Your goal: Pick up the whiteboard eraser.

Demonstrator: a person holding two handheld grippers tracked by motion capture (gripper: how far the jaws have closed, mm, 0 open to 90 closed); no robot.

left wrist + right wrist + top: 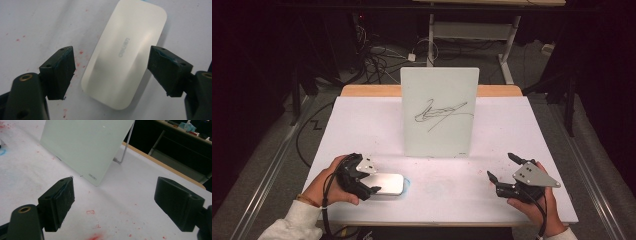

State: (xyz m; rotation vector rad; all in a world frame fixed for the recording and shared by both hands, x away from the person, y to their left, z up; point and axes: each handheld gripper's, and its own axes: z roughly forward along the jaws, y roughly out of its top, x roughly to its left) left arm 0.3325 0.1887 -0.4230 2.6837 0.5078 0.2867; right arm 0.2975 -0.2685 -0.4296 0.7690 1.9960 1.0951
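While my left gripper (pixel 111 72) straddles one eraser (pixel 125 53) near the table's (pixel 362 130) front-left edge, jaws apart, untouching, right gripper (pixel 113 202) gapes; its view alone shows one board's (pixel 439 112) stand (pixel 123 150).

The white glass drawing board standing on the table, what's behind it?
A thin metal prop leans behind the white glass drawing board, then the wooden table edge. The board covers the rest.
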